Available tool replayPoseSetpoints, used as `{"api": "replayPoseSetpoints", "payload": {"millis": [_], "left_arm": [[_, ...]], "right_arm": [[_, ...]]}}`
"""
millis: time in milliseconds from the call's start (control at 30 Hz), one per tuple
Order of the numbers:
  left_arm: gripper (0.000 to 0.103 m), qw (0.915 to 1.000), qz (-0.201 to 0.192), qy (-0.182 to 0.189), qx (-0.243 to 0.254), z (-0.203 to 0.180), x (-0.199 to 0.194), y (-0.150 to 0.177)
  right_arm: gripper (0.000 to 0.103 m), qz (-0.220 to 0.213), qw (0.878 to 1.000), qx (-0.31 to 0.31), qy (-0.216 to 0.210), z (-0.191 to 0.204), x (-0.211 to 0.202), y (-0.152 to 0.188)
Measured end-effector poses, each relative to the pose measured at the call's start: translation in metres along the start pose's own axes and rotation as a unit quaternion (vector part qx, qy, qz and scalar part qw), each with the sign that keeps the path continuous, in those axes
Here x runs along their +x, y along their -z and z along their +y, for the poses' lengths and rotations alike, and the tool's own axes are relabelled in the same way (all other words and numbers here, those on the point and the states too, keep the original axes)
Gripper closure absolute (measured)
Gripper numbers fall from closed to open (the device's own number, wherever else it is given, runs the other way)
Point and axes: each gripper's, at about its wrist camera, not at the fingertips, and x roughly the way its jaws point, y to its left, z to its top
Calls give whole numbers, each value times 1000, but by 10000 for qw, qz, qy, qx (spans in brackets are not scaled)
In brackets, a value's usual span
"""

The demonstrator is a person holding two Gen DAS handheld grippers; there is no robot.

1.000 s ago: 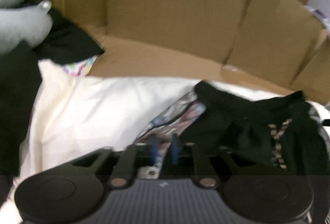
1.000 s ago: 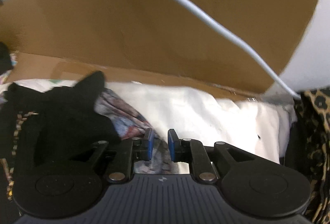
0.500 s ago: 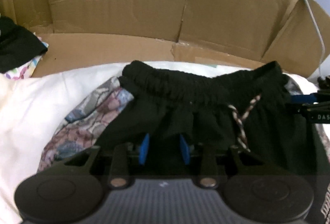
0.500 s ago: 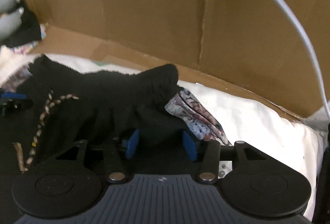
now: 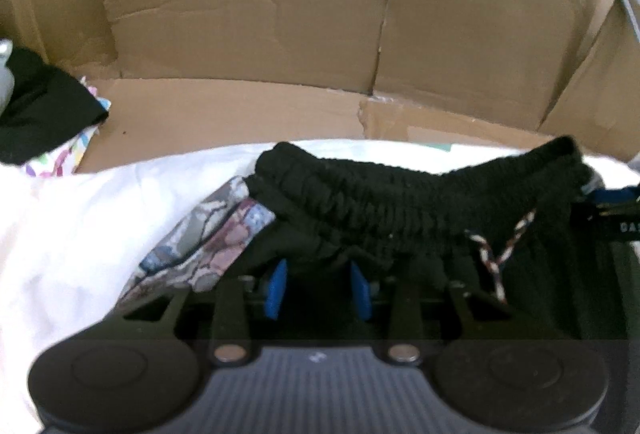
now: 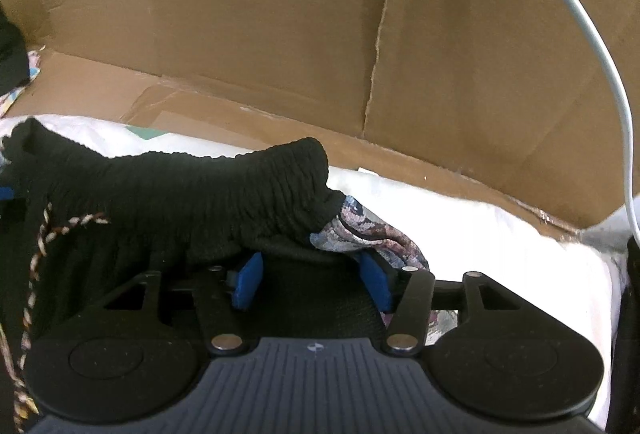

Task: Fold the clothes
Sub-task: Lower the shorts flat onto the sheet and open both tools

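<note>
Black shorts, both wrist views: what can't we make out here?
- Legs and hem of the black shorts: cut off below by the left gripper body; same under the right gripper.
- Jaws opening on both, with cloth between them; pad contact is lost in dark fabric.
- Patterned garment: mostly under the shorts, type unclear.
- White sheet: overexposed, no detail.
- Label at right edge in the left view: lettering cut off.
</note>
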Motion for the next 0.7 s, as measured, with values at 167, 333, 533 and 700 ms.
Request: {"api": "replayPoseSetpoints", "payload": {"millis": [167,333,533,700], "left_arm": [[24,9990,-263,355,-13,19,-36,9],[24,9979,-425,456,163,37,-74,22],[24,9969,-511,496,337,42,-95,45],[24,9961,-427,738,230,35,-91,74]], "right_arm": [[41,-146,9975,7,-698,1,-32,8],[36,-322,9950,-103,-935,3,-64,28],[36,-347,9947,97,-958,-2,-91,51],[36,-175,9960,-51,-879,10,-96,89]]}}
